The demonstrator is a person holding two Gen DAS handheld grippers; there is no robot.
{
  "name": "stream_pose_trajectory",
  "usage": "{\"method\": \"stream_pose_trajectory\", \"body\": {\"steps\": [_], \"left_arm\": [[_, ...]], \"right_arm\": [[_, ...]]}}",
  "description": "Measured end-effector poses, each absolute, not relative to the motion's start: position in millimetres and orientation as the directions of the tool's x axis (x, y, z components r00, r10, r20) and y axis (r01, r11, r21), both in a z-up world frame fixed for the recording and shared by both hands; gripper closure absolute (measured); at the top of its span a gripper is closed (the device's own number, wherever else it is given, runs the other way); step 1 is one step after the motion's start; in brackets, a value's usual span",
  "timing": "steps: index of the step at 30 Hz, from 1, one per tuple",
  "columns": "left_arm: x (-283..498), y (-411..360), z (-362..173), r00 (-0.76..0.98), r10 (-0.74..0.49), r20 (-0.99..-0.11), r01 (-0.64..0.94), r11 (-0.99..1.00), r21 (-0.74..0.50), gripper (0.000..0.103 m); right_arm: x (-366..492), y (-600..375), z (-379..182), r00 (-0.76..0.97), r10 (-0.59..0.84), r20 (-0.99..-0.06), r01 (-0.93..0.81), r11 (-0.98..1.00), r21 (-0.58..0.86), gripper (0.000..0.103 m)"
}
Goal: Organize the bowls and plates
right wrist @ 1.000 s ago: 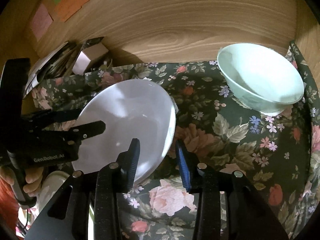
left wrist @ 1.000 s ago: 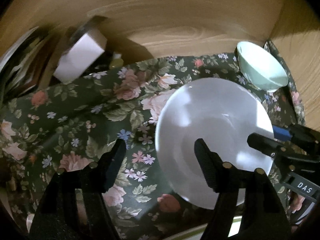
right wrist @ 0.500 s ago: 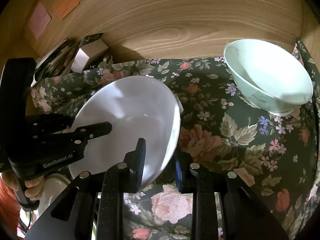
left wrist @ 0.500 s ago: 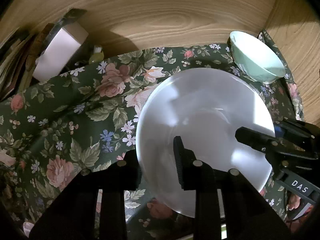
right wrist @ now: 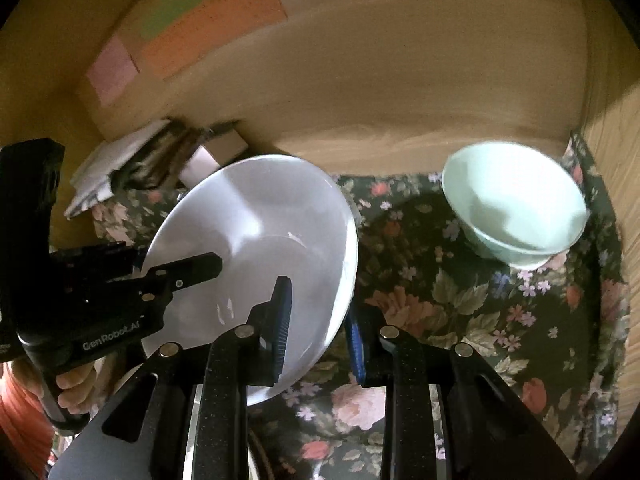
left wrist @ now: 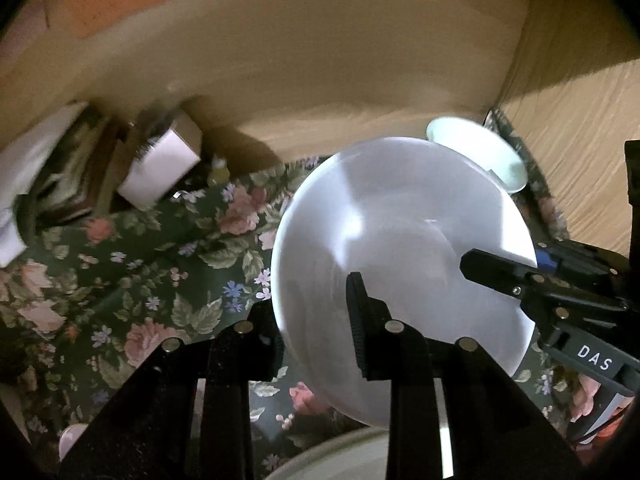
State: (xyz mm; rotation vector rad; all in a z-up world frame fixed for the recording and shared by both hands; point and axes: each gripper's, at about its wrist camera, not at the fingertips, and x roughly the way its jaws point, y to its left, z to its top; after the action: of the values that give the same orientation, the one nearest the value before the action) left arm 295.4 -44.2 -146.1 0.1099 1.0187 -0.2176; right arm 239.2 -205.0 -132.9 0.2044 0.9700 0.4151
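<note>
- Two claws of mine grip one white plate (left wrist: 396,240): my left claw (left wrist: 316,328) is clamped on its left rim, one finger over the top face and the other under the edge.
- My right claw (right wrist: 320,320) is pinched shut on the opposite rim, its blue-padded fingers (right wrist: 282,320) on either side of the edge.
- The plate sits tilted between the two claws, above the dark floral cloth (right wrist: 460,320) that covers the desk.
- A pale green bowl (right wrist: 516,208) stands upright on the cloth, beyond the plate and apart from it, close to the corner where the wooden back panel (right wrist: 400,80) meets the side panel.
- A small white box (left wrist: 160,168) and a stack of papers (left wrist: 48,168) lie at the far left edge of the cloth.
- Coloured sticky notes (right wrist: 208,24) are stuck to the back panel.
- The rim of another pale dish (left wrist: 340,456) shows just below the plate; I can't tell what kind.
</note>
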Motion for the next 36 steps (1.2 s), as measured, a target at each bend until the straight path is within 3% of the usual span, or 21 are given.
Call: {"method": "stream_pose_trajectory", "body": {"steps": [18, 36], "left_arm": [[237, -7, -105, 0.603, -0.102, -0.791, 0.152, 0.988, -0.011, 0.075], [172, 60, -97, 0.643, -0.009, -0.766, 0.018, 1.000, 0.004, 0.076]], "right_arm": [[205, -160, -97, 0.524, 0.463, -0.715, -0.344, 0.883, 0.319, 0.080], [176, -91, -93, 0.460, 0.553, -0.694, -0.475, 0.814, 0.334, 0.080]]}}
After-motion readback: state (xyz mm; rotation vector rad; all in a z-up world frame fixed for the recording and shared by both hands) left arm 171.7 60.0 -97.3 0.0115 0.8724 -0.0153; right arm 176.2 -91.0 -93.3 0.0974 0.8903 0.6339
